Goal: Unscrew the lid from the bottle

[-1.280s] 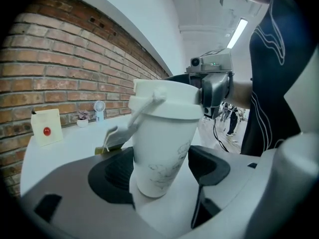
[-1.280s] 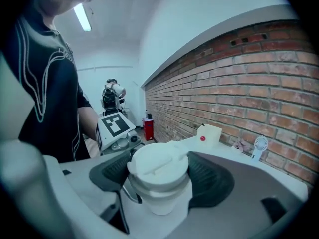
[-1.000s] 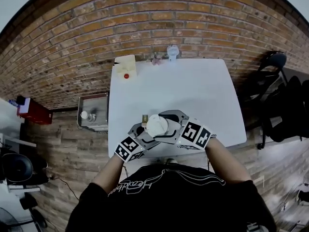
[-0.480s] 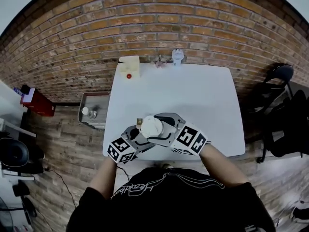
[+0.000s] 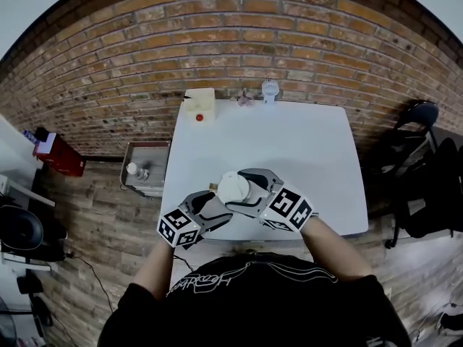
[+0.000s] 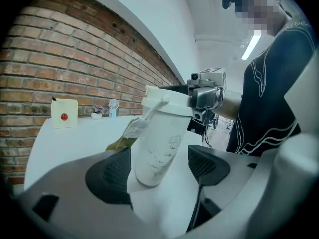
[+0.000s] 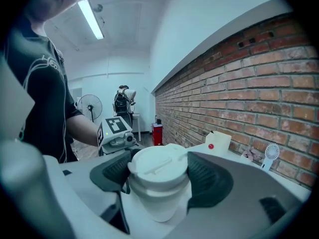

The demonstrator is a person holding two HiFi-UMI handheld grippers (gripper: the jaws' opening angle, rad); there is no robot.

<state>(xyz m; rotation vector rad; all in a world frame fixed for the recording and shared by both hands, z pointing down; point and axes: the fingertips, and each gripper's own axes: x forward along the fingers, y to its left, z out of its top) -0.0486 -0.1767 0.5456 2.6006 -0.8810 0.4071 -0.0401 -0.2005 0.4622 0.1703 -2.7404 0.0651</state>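
A white bottle (image 6: 157, 143) with a white lid (image 7: 158, 166) is near the table's front edge (image 5: 234, 188). My right gripper (image 5: 242, 190) reaches in from the right and is shut on the lid, a dark pad against each side of it (image 7: 159, 174). My left gripper (image 5: 212, 207) sits a little back at the lower left. It stands open round the bottle's lower body (image 6: 159, 168): the left pad is close to the bottle and the right pad stands clear of it. Whether the bottle rests on the table I cannot tell.
The white table (image 5: 289, 150) stands against a brick wall. At its far edge are a cream box with a red button (image 5: 200, 105) and a small white fan (image 5: 270, 89). A yellowish thing (image 6: 117, 143) lies just behind the bottle. A grey bin (image 5: 145, 170) stands on the floor to the left, a chair (image 5: 419, 114) to the right.
My left gripper has drawn back toward the lower left, away from the bottle. The right gripper stays round the lid. The head view has shifted slightly.
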